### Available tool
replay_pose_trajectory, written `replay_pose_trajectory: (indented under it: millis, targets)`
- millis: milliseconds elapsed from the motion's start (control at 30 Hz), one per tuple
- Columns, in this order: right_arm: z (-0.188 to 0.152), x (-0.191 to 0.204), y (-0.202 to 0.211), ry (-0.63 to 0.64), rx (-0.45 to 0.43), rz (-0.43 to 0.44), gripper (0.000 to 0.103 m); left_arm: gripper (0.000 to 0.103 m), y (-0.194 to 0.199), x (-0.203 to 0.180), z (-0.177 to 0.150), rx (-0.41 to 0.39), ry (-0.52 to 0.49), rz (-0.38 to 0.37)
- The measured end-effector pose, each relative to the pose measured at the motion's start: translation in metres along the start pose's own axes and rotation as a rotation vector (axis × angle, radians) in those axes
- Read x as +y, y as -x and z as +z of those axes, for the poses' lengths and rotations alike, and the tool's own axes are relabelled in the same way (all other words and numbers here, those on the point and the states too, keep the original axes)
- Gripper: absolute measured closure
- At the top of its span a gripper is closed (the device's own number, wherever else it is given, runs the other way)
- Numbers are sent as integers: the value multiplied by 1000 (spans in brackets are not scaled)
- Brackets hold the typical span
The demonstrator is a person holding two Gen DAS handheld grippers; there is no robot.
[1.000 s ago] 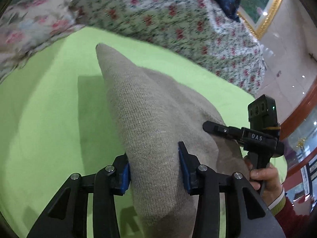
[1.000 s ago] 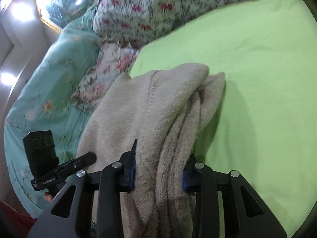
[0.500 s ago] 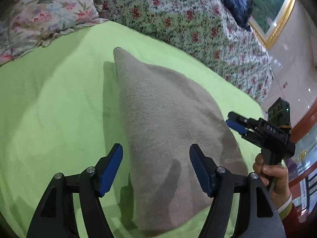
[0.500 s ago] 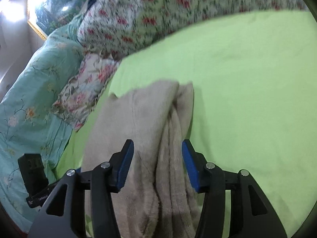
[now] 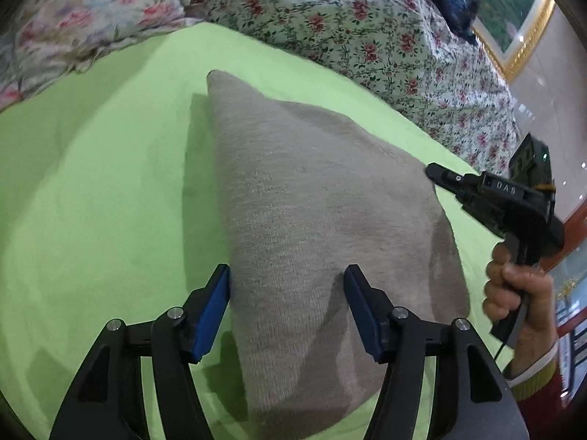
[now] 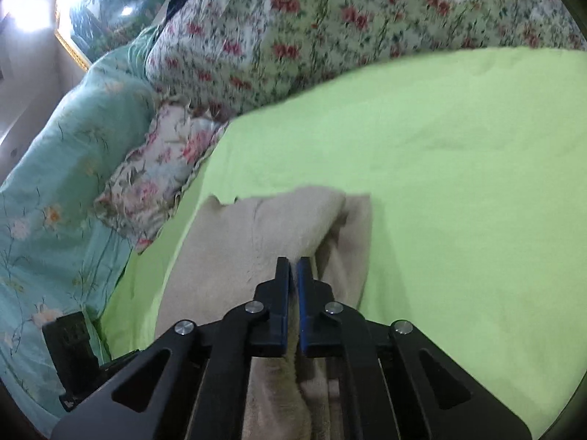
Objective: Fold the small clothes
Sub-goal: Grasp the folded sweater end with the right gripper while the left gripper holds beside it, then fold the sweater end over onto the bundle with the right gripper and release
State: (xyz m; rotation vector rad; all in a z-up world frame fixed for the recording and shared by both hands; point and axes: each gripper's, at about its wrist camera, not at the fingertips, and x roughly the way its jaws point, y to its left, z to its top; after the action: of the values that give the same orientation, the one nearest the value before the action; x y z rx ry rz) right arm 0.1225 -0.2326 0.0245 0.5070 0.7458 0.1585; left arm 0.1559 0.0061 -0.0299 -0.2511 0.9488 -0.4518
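Note:
A folded beige knit garment (image 5: 312,201) lies flat on the lime-green sheet (image 5: 91,183). My left gripper (image 5: 286,282) hovers at its near end with the jaws closing. The cloth lies between and under the blue pads (image 5: 211,308), which do not pinch it. In the right wrist view the same garment (image 6: 256,234) shows its layered folded edges. My right gripper (image 6: 292,267) is shut and empty just above it. From the left wrist view, the right gripper (image 5: 431,171) sits at the garment's right edge, held by a hand (image 5: 513,293) in a red sleeve.
A floral quilt (image 5: 348,29) and a floral pillow (image 5: 73,18) border the far side of the sheet. A teal quilt (image 6: 55,183) lies beyond the sheet's left edge. A gold-framed picture (image 5: 513,18) hangs on the wall. Bare green sheet (image 6: 458,183) spreads right of the garment.
Both grippers let go of the garment, which dropped flat on the sheet. The right gripper lifted off it and closed empty. The left jaws opened wide, then narrowed a little.

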Motion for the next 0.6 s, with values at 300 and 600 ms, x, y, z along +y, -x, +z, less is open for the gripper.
replay_pose_trajectory:
  millis: [300,600]
  targets:
    - [-20,-32,-12,-165,28,60,83,36,-16,-5,-3,30,24,39]
    - [-24,-2,-27,-41,113,37,86,36,-15,2,-7,58,77,9]
